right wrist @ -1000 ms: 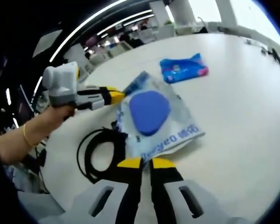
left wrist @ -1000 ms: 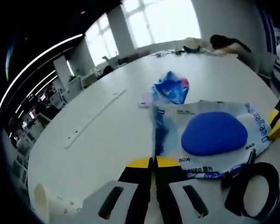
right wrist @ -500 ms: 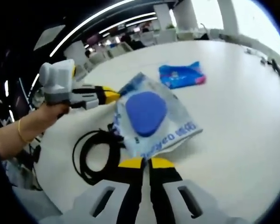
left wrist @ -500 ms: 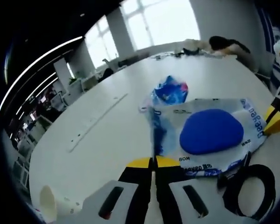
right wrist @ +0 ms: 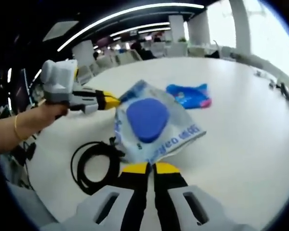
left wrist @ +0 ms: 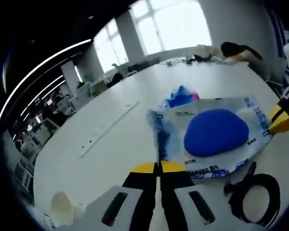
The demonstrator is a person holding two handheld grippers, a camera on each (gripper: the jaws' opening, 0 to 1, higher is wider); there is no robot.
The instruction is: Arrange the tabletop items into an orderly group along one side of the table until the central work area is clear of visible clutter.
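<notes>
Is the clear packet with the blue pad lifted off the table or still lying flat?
Lifted and held taut: each hand-held gripper, left and right, is shut on an edge of the clear packet, which hangs tilted above the table.

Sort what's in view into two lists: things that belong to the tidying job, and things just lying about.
Belonging to the job:
- clear bag with a blue pad, held at opposite edges by the left claw and right claw
- blue snack packet
- coiled black cable
- paper cup

Just lying about:
- dark items at the table's far end
- distant office desks
</notes>
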